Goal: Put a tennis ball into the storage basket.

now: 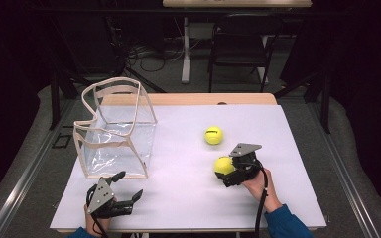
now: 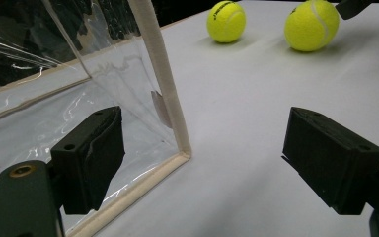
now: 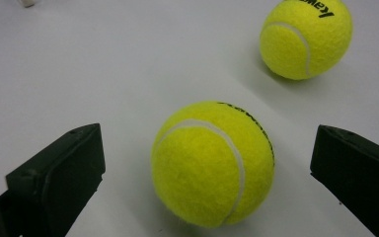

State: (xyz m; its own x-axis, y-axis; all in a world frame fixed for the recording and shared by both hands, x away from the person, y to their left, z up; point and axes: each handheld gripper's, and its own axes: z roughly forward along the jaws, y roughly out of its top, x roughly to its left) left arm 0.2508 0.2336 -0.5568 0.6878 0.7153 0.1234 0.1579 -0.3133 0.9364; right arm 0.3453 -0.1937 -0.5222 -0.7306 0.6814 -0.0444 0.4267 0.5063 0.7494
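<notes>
Right claw: released, jaws spread wide with the near tennis ball between them on the worktop; in the right gripper view a clear gap shows on each side, so no contact. The ball is round, bright yellow, with a fuzzy felt nap, a white curved seam and black lettering. A far tennis ball of the same make lies just beyond it, apart from it, also resting on the surface.

Left claw: released, jaws wide apart, holding nothing, positioned just in front of the near lower corner of the clear bag. The bag is box-shaped, standing upright with its top open, made of glossy wrinkled transparent plastic edged in beige fabric binding.

Worktop: flat, covered by a smooth matte white sheet, with a pale wooden edge showing at the far side.

Room: dark, black surrounds, grey floor; a folding chair and loose cables stand beyond the worktop.
</notes>
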